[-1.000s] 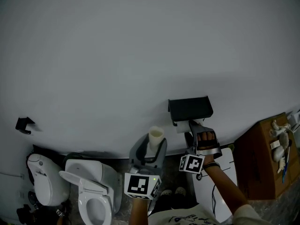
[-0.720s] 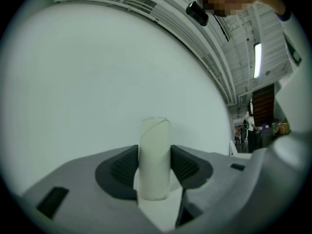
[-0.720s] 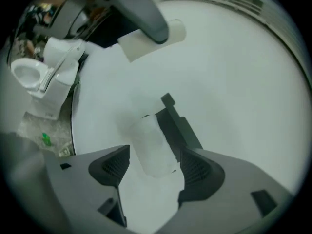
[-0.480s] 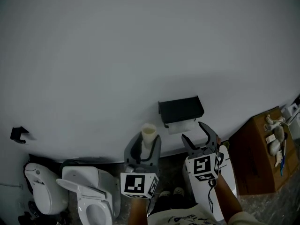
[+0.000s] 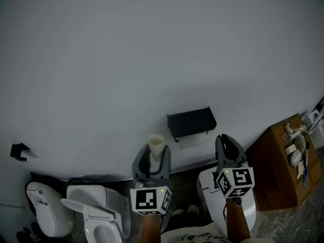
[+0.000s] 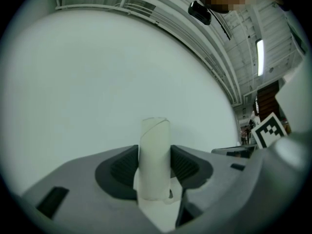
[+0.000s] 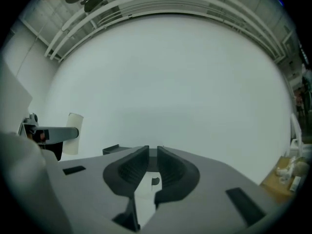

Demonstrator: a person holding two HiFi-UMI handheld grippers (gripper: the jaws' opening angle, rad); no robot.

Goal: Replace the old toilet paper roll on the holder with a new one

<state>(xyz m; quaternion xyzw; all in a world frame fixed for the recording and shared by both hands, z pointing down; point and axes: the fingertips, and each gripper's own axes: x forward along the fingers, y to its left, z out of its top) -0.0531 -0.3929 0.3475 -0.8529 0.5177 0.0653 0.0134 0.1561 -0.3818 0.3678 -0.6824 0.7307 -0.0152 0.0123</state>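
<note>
Right gripper [image 5: 226,139] rolled, closing empty; tube [image 5: 156,145] upright

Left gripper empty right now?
No, a pale cardboard tube stands upright between the jaws of the left gripper, clamped on both sides.

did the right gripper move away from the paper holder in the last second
Yes. The right gripper has backed off from under the black holder and now sits to its right, jaws closing on nothing.
</note>
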